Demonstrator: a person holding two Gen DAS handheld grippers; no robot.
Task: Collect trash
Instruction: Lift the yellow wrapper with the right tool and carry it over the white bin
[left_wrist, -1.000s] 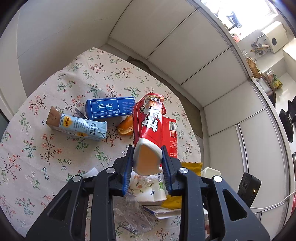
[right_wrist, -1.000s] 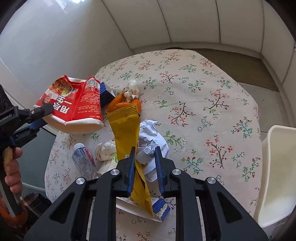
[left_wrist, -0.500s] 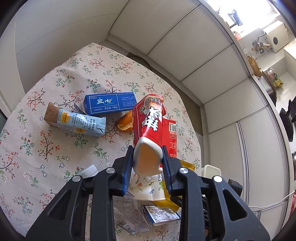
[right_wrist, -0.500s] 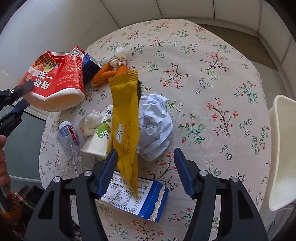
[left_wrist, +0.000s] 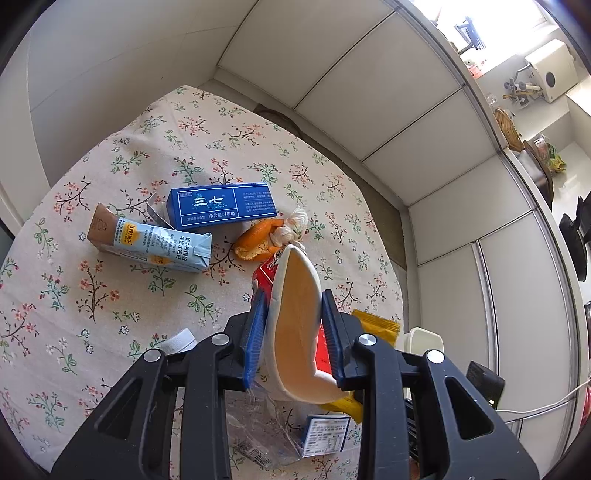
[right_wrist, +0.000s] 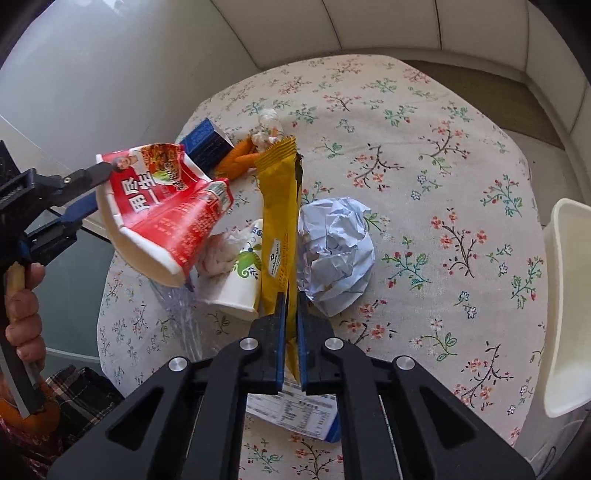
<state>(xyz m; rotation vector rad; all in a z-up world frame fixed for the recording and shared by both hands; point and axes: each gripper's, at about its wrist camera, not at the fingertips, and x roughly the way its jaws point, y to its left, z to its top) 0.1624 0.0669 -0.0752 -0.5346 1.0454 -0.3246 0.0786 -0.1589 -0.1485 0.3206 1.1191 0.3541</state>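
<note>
Bright daylight fills both views — strongest from a blown-out window (left_wrist: 476, 33) at the top right of the left wrist view. The flowered surface (right_wrist: 424, 155) is evenly lit, with soft shadows under the crumpled paper (right_wrist: 336, 254). Fisheye bending curves the wall panels, and dark vignetting rims every corner. Focus is sharp — no motion blur.

Squashed red noodle cup (right_wrist: 162, 210), yellow wrapper (right_wrist: 279, 221)
</note>
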